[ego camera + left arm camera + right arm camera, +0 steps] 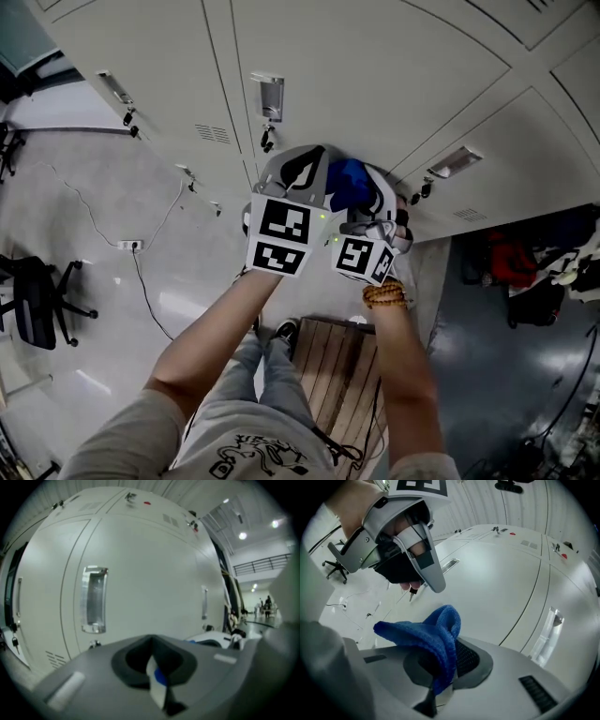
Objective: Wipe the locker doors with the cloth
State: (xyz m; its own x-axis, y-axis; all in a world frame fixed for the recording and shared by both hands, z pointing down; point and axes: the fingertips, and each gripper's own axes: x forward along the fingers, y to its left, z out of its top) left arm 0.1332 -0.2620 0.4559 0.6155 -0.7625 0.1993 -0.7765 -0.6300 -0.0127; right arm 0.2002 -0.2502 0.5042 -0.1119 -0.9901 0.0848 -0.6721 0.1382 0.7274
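Grey locker doors (375, 66) fill the top of the head view, and one door (145, 569) with a recessed handle (94, 599) faces the left gripper view. A blue cloth (429, 637) is bunched between the jaws of my right gripper (440, 679), which is shut on it and held close to a door (497, 588). The cloth (349, 183) shows between the two grippers in the head view. My left gripper (157, 686) is shut with nothing in it. It hovers just left of the right gripper (375, 225), its body (405, 536) showing above the cloth.
Small keys (267, 141) hang from the locks under the handles (270, 97). A black office chair (37, 300) and a floor cable (141, 267) lie to the left. I stand beside a wooden platform (333, 366). Bags (511, 262) sit at the right.
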